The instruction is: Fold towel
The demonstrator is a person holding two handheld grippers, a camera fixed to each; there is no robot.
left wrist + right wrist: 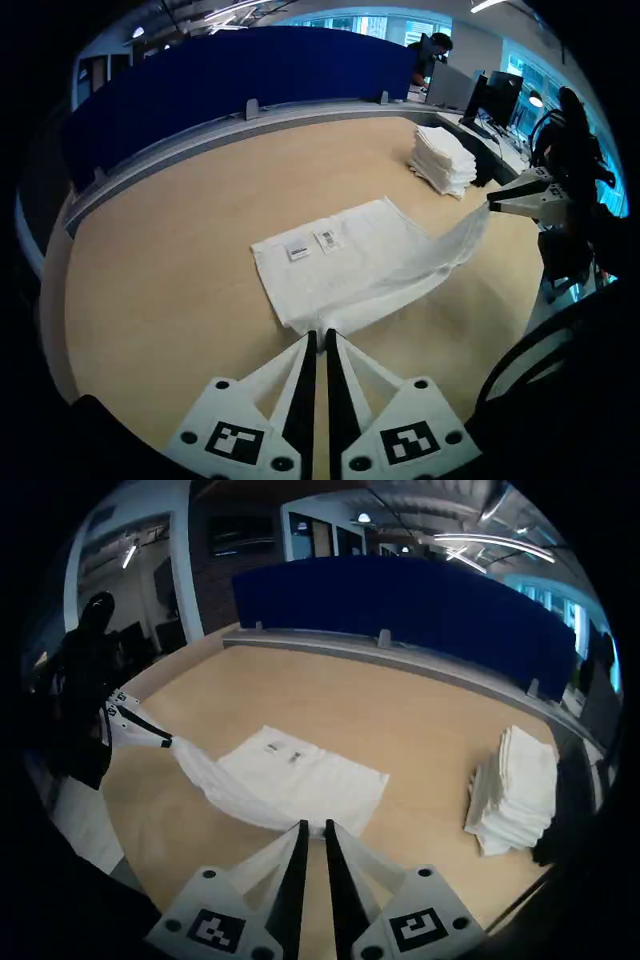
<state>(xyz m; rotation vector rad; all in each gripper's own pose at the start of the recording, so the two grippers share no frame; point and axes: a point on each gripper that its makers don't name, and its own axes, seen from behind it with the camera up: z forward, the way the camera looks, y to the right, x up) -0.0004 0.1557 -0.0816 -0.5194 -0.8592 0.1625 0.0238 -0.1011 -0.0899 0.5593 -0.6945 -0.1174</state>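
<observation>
Towel (352,264) corner hidden in left gripper (322,336) tips, tag (326,238) print too small, far figure (430,50) blurred, perhaps seated.

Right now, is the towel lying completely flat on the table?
No, the towel hangs lifted along one edge between left gripper and right gripper.

Off the labelled end of the towel (344,256) and beyond it the table (160,304) lies bare, open up to the blue partition (240,80). A stack of folded towels (442,160) stands well apart from the towel, past its far right corner. Along the towel's near edge its lifted fold stretches between the left gripper (320,334) and the right gripper (314,824), barring that side.
</observation>
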